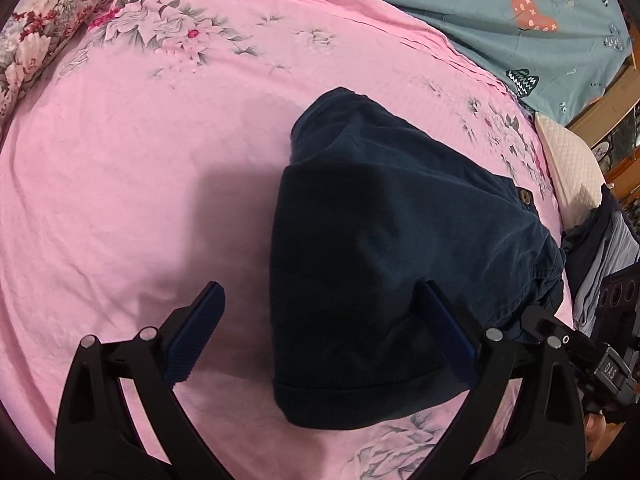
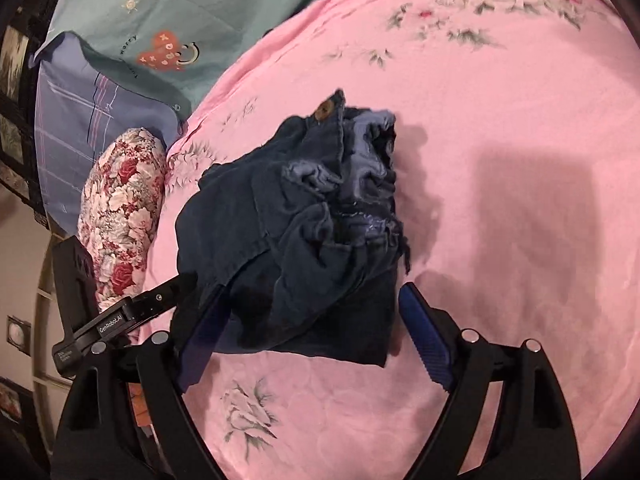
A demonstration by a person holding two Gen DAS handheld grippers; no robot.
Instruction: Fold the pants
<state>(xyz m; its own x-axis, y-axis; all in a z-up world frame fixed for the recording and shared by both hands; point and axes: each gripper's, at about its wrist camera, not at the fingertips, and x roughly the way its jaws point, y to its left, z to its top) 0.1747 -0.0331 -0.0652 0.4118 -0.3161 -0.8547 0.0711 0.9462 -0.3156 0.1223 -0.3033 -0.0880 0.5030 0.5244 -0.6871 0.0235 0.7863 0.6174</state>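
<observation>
Both wrist cameras close above bed, angled down from opposite sides; both see pants [image 1: 384,248] [image 2: 296,232], pink sheet [image 1: 140,200] [image 2: 500,100].

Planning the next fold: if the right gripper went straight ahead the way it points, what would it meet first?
Most likely the navy pants: the open right gripper already straddles their near edge, with the pink bedsheet beneath. Depth is unclear.

Both the left gripper [image 1: 322,332] and right gripper [image 2: 308,332] have black curved frames, ribbed blue pads [image 1: 196,334], silver round screws, and white lettering on black bodies.
</observation>
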